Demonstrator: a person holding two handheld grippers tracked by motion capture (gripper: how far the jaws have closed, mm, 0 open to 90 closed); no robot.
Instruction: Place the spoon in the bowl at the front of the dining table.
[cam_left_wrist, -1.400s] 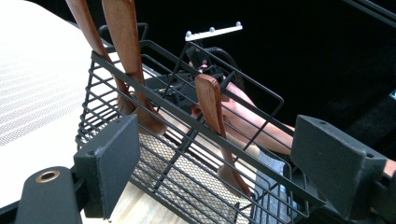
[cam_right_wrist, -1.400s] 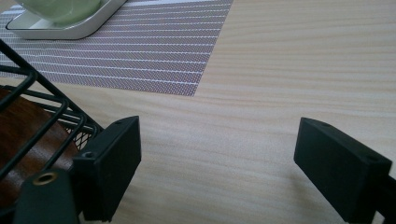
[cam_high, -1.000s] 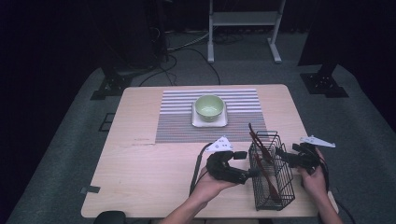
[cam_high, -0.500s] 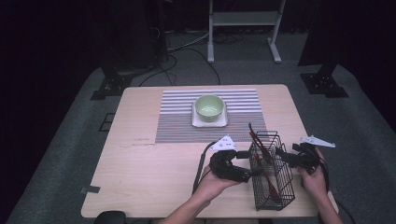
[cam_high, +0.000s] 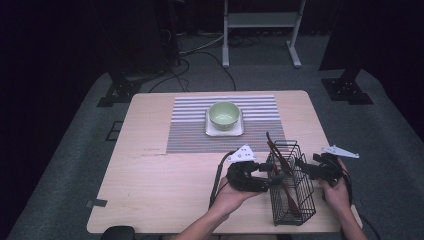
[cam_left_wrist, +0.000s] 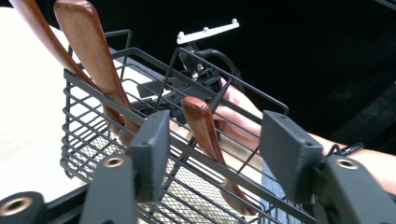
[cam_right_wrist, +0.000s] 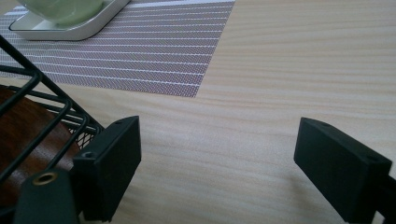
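Left gripper view, centre frame — left gripper (cam_left_wrist: 212, 154) jaws, just closing, straddle a wooden utensil handle (cam_left_wrist: 201, 126) in the wire basket (cam_left_wrist: 79, 135) without pressing; right gripper (cam_right_wrist: 217, 158) gapes — nothing between.

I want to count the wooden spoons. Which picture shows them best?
The left gripper view: three wooden spoons stand close up in the wire basket. The high view shows them small and thin. The right gripper view catches a brown bit behind wires.
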